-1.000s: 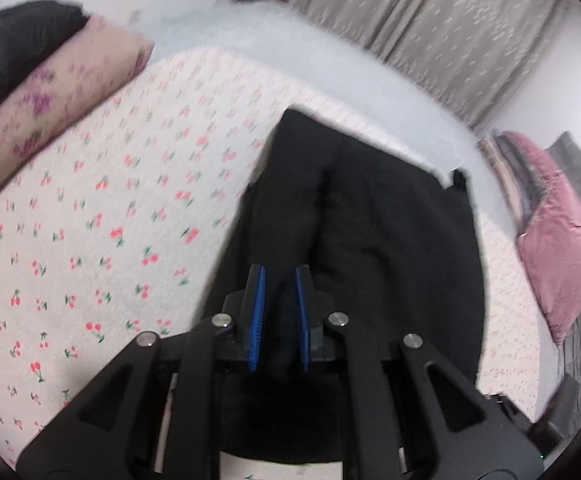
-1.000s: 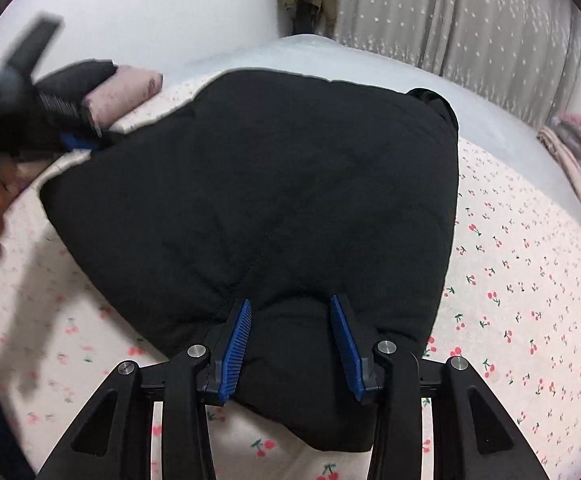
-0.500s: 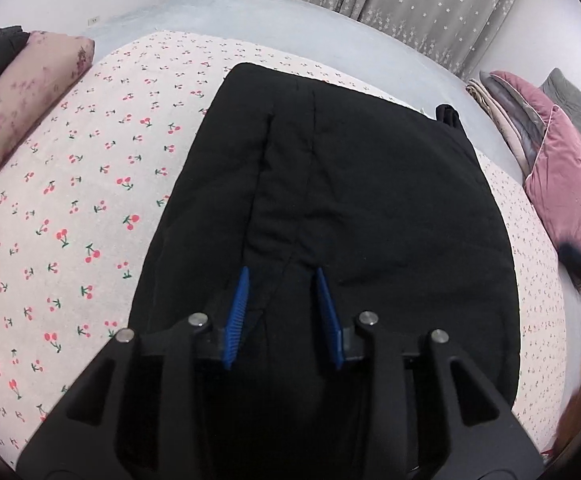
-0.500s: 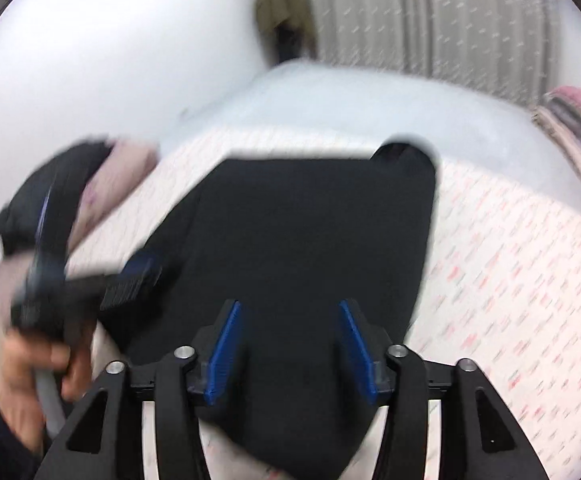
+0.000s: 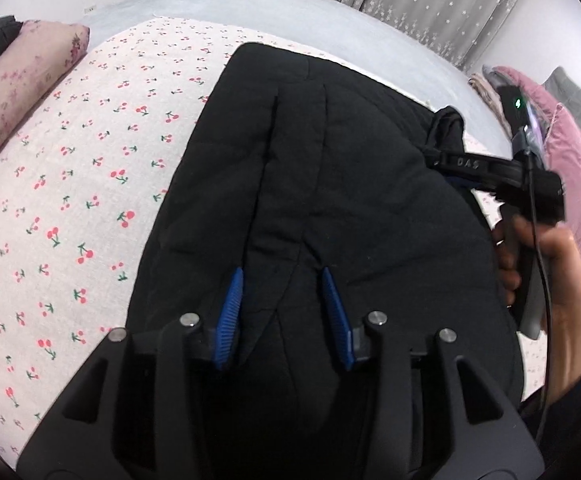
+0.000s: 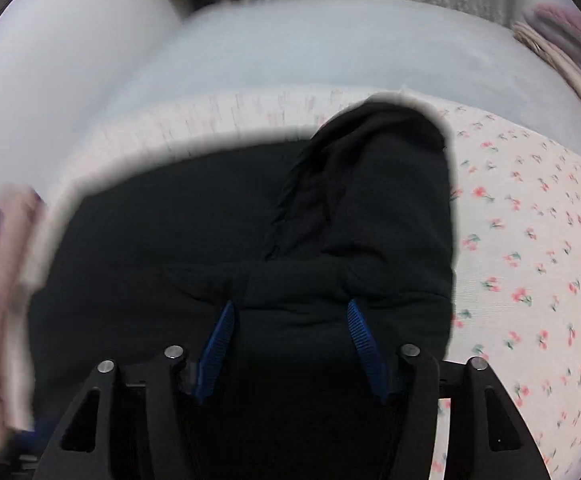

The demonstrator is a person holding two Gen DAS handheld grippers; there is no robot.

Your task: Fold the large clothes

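A big black coat (image 5: pixel 330 208) lies on the cherry sheet (image 5: pixel 74 184) of the bed, partly folded into a long shape, with its far end close to the pale blue blanket (image 5: pixel 250 8). The left gripper (image 5: pixel 282 308) hangs over the near end of the coat with its blue pads (image 5: pixel 229 312) apart and nothing between them. The right gripper (image 6: pixel 290 344) is over the coat too, with its pads wide apart and empty; in the left view you can see it held in the right hand (image 5: pixel 546 280) at the coat's right side, reaching toward the bunched black bit at the far right corner. The right view is blurry, so that tool looks to be in motion. I think this is the gap between two folds: the sides look tucked in, and the next job is likely to grab an end and bring it over to make the coat shorter. For that, each gripper would need to go down onto an edge and pinch through thick, puffy cloth, which may slip out or spring open. There is lots of bare sheet on the left of the coat and some on the right. A flowery pillow (image 5: pixel 14 92) sits well off to the left, and pink pillows (image 5: pixel 570 168) lie off to the right.
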